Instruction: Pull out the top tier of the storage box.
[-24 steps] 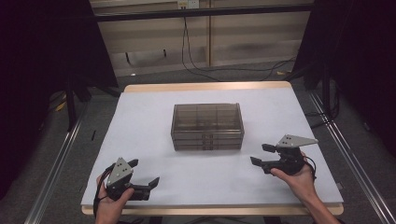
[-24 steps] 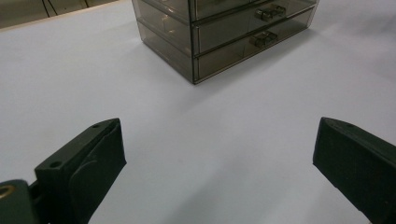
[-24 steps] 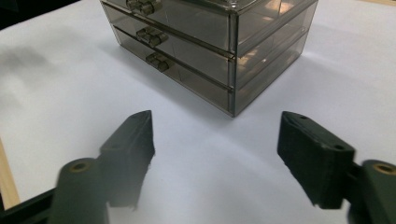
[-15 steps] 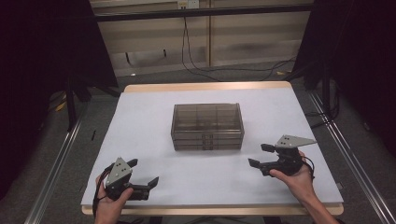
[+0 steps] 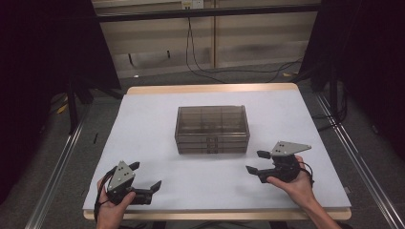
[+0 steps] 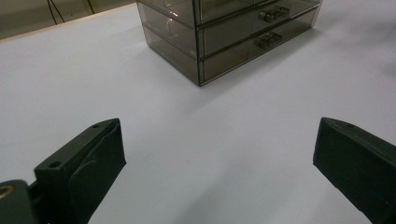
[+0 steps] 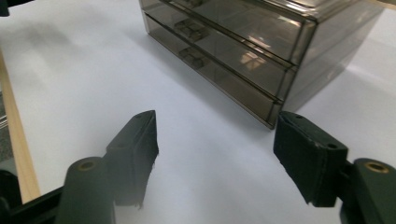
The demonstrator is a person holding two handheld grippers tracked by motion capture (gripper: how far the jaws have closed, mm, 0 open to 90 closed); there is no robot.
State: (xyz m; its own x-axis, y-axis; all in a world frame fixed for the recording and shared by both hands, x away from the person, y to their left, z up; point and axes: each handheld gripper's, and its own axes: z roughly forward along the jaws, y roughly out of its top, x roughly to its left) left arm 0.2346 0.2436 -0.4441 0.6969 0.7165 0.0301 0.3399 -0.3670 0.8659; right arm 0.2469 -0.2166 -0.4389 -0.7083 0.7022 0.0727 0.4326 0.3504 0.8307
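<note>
Sitting between both grippers: drawer box (image 5: pixel 212 129).

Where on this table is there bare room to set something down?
Bare table lies left, right and behind the drawer box. The front strip between left gripper and right gripper is free too. Nowhere is crowded.

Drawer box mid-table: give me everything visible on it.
The drawer box is smoky translucent plastic, low and rectangular, with stacked shallow drawers, all shut, each with a small clear handle at centre front. It sits flat and upright mid-table on the white table cover, fronts toward the person. Neither gripper touches it.
</note>
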